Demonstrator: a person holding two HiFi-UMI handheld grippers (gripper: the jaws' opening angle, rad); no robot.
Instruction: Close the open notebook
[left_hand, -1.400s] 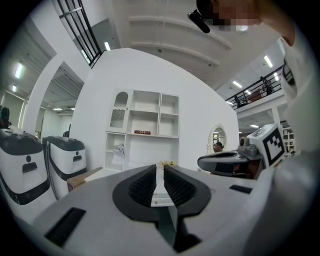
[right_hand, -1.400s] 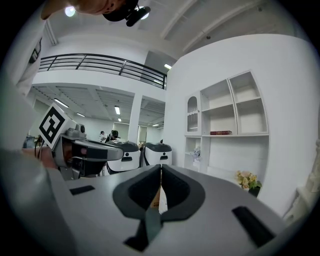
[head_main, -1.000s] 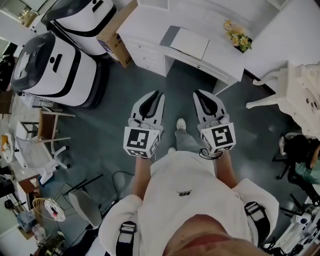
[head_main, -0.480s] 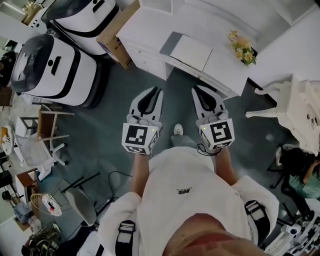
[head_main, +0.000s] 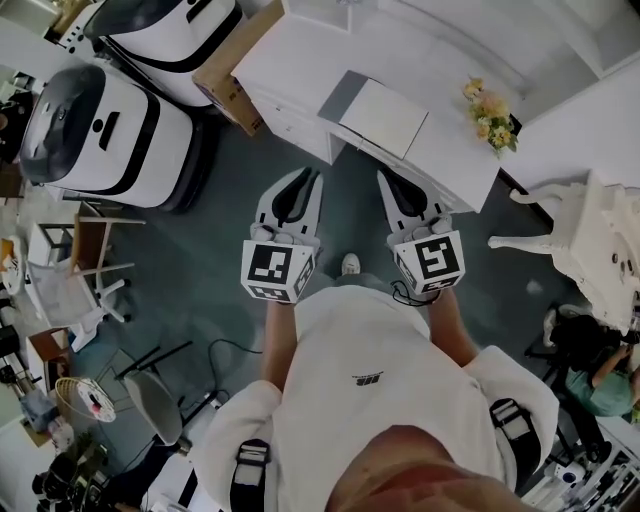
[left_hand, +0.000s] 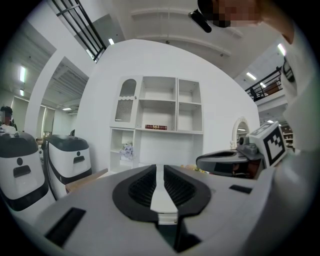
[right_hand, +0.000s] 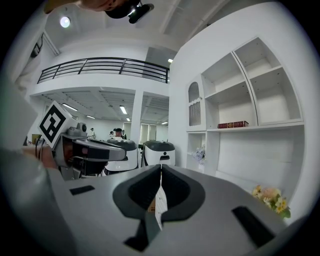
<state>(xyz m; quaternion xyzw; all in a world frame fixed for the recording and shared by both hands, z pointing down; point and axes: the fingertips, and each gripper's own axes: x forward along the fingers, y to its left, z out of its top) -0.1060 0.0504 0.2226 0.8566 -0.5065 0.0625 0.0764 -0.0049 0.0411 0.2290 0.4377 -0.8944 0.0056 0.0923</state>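
Observation:
The open notebook (head_main: 378, 113) lies on the white desk (head_main: 290, 55), with a grey cover flap at its left and a pale page facing up. My left gripper (head_main: 311, 177) and right gripper (head_main: 384, 178) are held side by side above the floor, just short of the desk's front edge, pointing towards the notebook. Both are shut with nothing in them. In the left gripper view the shut left gripper (left_hand: 159, 168) faces white shelves, with the right gripper (left_hand: 232, 163) beside it. The right gripper view shows the shut right gripper (right_hand: 160, 168); the notebook is not in either gripper view.
A bunch of flowers (head_main: 491, 109) stands on the desk right of the notebook. A cardboard box (head_main: 234, 68) leans at the desk's left end, next to two large white-and-black machines (head_main: 105, 130). A white chair (head_main: 585, 235) stands right; a seated person (head_main: 595, 378) beyond.
The person has stepped towards the desk, so the desk and notebook sit lower and nearer in the head view. Both grippers stayed shut, level and side by side.

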